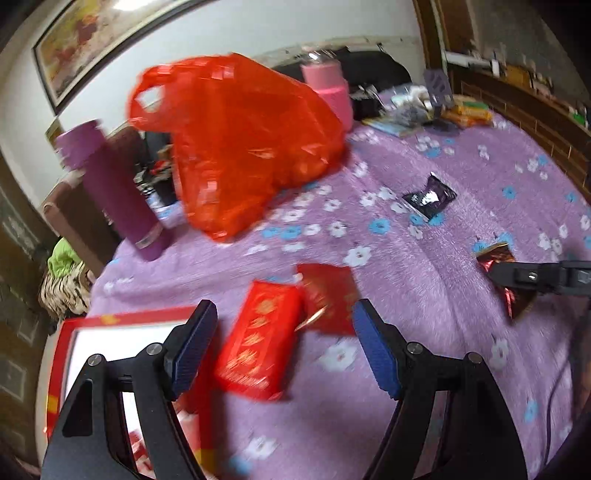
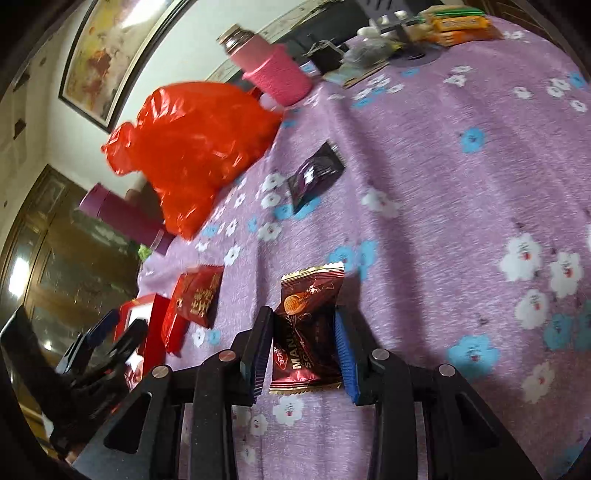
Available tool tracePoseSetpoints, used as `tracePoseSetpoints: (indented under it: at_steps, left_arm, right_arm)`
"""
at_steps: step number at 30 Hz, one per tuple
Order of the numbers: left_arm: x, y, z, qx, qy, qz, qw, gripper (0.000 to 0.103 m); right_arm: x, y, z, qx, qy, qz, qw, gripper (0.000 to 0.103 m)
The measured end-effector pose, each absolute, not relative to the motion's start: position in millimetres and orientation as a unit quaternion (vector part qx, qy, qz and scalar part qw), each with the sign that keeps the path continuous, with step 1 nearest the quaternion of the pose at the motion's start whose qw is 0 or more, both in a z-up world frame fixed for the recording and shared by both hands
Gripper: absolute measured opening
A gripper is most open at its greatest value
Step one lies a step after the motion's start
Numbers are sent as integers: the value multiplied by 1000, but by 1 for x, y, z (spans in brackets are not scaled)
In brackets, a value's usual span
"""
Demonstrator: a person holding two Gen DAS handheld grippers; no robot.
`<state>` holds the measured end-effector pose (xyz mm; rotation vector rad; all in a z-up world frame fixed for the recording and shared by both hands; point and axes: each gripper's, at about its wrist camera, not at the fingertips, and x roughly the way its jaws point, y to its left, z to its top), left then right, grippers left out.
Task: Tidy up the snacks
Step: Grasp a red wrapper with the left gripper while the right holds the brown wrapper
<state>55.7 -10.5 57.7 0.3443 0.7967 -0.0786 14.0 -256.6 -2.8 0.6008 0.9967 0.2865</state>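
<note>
My right gripper (image 2: 302, 354) is pinching a dark red snack packet (image 2: 308, 328), pads pressed on both its sides, down on the purple flowered cloth (image 2: 443, 184). My left gripper (image 1: 284, 354) is spread wide with nothing in it, hovering over a red box (image 1: 258, 343) and red packet (image 1: 328, 299). A black packet (image 2: 316, 175) lies further ahead, the orange bag (image 2: 195, 147) beyond-left.

A purple flowered cloth (image 1: 424, 266) covers the desk. At its far edge stand a pink flask (image 2: 273, 70) and, further left, a purple flask (image 1: 118, 192). A framed painting (image 1: 107, 40) hangs on the white wall behind. Orange boxes (image 2: 458, 22) lie among clutter in the far corner.
</note>
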Motion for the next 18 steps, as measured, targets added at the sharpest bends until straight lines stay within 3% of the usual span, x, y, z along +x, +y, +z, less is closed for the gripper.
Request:
tracePoseSetpoints:
  at_steps: [14,17,18]
  left_arm:
    - [94,-27,16,148,425,-47,892,76]
    - [91,-32,14,161,407,-49,898,65]
    - [89,-34,14,171,400,-52,899,53]
  right_arm:
    - [13,-247,-2,302,485,165,804,36]
    - [13,-246,-1,302,485,166,804,36]
    - [13,-247,-2,302,485,166,804,36]
